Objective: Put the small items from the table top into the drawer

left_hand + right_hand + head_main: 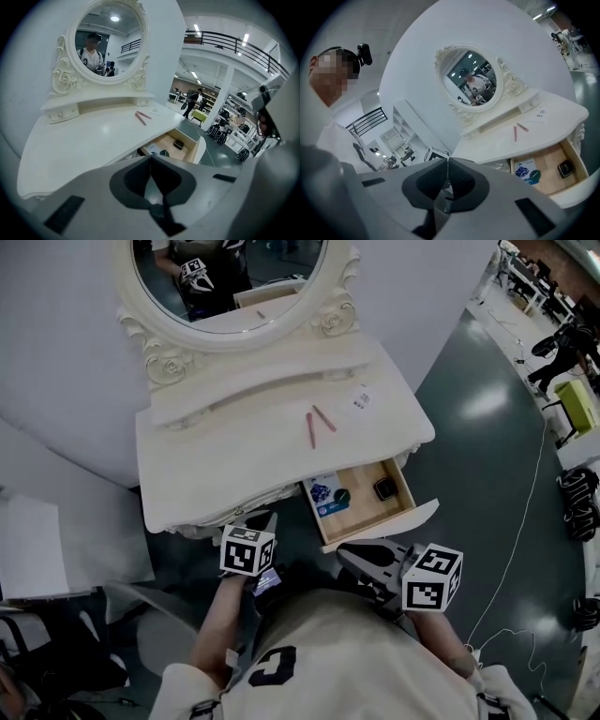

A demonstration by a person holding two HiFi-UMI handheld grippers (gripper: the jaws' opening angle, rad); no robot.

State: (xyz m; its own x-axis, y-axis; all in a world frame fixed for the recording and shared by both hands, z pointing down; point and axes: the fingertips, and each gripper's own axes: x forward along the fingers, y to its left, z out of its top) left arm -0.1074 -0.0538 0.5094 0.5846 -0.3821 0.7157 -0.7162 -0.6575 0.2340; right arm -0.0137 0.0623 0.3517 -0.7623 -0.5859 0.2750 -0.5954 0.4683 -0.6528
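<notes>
Two pink sticks and a small white printed tag lie on the white dressing table, right of centre. The wooden drawer stands pulled out at the table's right front. It holds a blue card, a dark round item and a small black box. My left gripper is shut and empty at the table's front edge. My right gripper is shut and empty just below the drawer front. The right gripper view shows the sticks and the drawer.
An oval mirror in a carved frame rises at the back of the table. A white panel leans at the left. Grey floor spreads to the right, with a thin cable across it and chairs by the edge.
</notes>
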